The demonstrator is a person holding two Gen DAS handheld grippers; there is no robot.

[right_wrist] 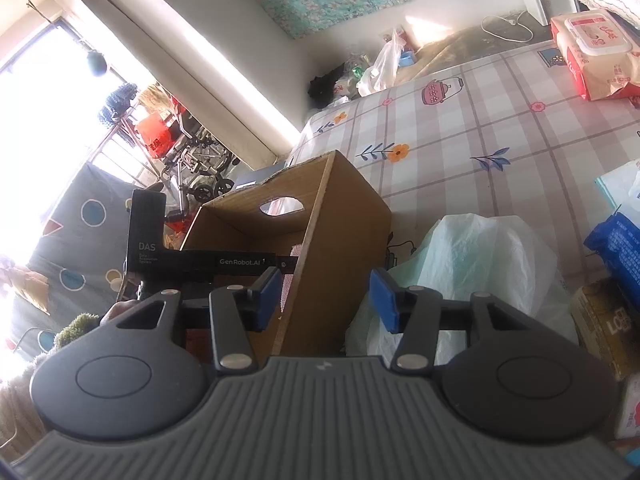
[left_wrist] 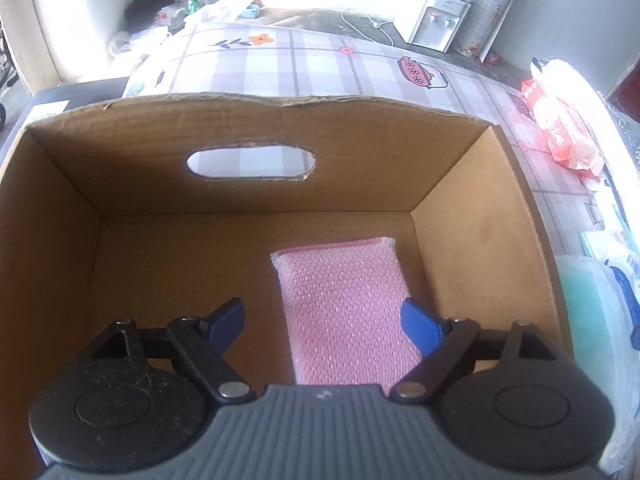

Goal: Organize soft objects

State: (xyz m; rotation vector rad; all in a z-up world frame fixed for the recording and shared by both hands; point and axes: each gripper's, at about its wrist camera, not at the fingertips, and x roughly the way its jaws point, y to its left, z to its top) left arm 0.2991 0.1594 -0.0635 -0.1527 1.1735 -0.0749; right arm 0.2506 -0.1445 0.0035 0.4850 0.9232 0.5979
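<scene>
A pink sponge (left_wrist: pixel 344 312) lies flat on the floor of an open cardboard box (left_wrist: pixel 256 132), near its right wall. My left gripper (left_wrist: pixel 324 326) is open above the box, its jaws apart and touching nothing; the right finger overlaps the sponge's edge in view. In the right wrist view the box (right_wrist: pixel 344 208) stands on the checked tablecloth, with the left gripper's body (right_wrist: pixel 200 260) reaching into it. My right gripper (right_wrist: pixel 326 300) is open and empty, just right of the box's near corner, in front of a pale green plastic bag (right_wrist: pixel 480 248).
A red-and-white wipes pack (left_wrist: pixel 560 128) (right_wrist: pixel 592 56) lies at the table's far right. A blue packet (right_wrist: pixel 620 252) and a yellow packet (right_wrist: pixel 600 324) lie right of the bag. A water dispenser (left_wrist: pixel 436 20) stands beyond the table.
</scene>
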